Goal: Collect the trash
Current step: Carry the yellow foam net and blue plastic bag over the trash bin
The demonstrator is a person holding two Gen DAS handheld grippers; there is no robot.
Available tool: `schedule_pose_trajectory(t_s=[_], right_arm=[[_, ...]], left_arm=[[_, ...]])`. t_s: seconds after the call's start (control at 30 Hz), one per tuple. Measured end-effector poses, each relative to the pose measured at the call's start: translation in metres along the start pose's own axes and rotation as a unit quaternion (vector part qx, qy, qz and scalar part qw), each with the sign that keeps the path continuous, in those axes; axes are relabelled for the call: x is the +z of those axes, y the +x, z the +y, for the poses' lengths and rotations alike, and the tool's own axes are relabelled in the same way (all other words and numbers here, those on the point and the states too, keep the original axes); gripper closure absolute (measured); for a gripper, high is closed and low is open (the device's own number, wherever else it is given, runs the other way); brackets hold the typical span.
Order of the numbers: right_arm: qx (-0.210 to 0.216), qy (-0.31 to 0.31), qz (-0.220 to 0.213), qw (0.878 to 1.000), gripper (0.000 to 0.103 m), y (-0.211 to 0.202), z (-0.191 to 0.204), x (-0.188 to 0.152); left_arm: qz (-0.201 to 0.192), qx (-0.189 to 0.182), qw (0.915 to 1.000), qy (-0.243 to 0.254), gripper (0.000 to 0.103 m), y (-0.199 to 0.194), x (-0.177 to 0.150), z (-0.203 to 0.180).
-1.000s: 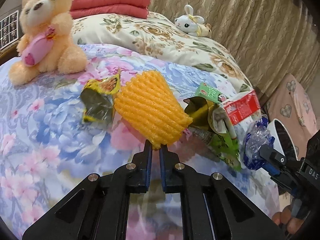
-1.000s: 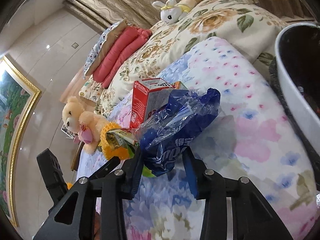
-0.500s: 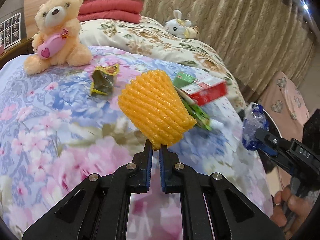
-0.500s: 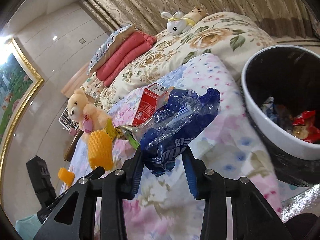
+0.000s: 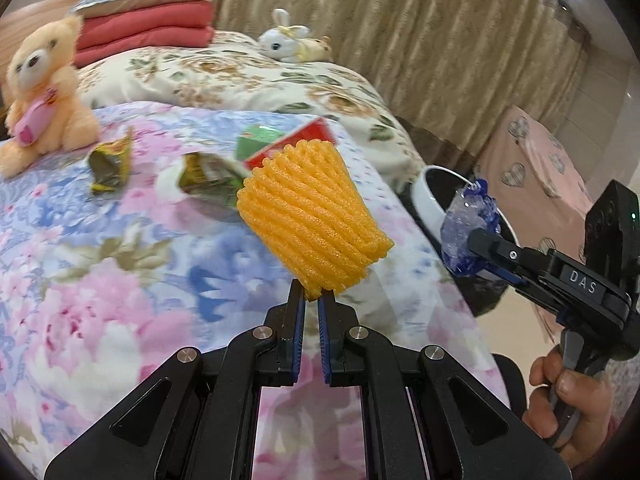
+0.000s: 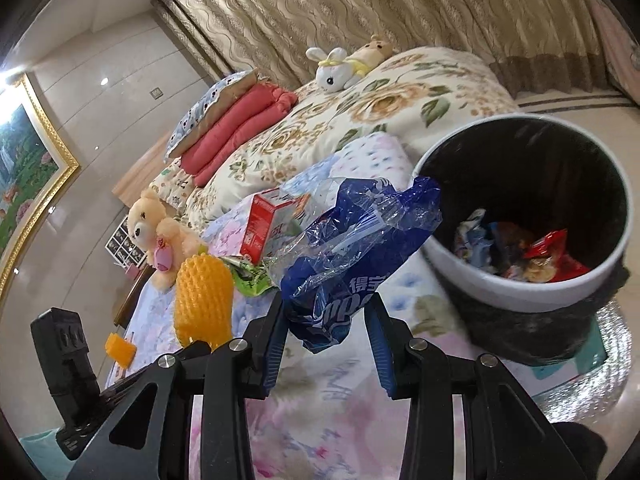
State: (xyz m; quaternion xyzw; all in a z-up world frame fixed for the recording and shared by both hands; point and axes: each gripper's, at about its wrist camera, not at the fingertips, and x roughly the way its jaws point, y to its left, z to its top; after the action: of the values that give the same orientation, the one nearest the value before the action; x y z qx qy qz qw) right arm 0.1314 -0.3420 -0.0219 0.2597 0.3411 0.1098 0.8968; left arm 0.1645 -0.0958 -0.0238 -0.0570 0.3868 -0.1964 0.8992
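at lower centre of each frame, an orange foam net (image 5: 314,220) is pinched by the nearly closed left hand-held gripper (image 5: 312,300); a blue plastic wrapper (image 6: 352,256) is clamped by the part-open right hand-held gripper (image 6: 326,320), left of the trash bin (image 6: 532,292).

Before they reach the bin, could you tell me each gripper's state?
Left gripper: shut on the orange foam net.
Right gripper: shut on the blue plastic wrapper.

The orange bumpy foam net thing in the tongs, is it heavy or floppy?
Probably very light: the orange ribbed foam net sleeve stands up from just a pinch at its bottom edge in the left tongs. It seems springy rather than floppy, since it keeps its puffed shape. It would likely squash easily.
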Motion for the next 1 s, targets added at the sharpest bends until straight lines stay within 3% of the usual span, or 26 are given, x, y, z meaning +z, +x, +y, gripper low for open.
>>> schedule_pose_trajectory(t_s=[0.53,1.0], right_arm=[[-0.045,0.012,-0.031,0.998,0.064,-0.039,-0.044,0.014],[-0.067,0.018,-0.036,0.997,0.064,-0.05,-0.071,0.026]], left_arm=[[0.017,-0.051,0.9967,0.061,0.097,0.021,0.012,-0.072],[0.027,-0.066,0.993,0.094,0.097,0.04,0.025,-0.114]])
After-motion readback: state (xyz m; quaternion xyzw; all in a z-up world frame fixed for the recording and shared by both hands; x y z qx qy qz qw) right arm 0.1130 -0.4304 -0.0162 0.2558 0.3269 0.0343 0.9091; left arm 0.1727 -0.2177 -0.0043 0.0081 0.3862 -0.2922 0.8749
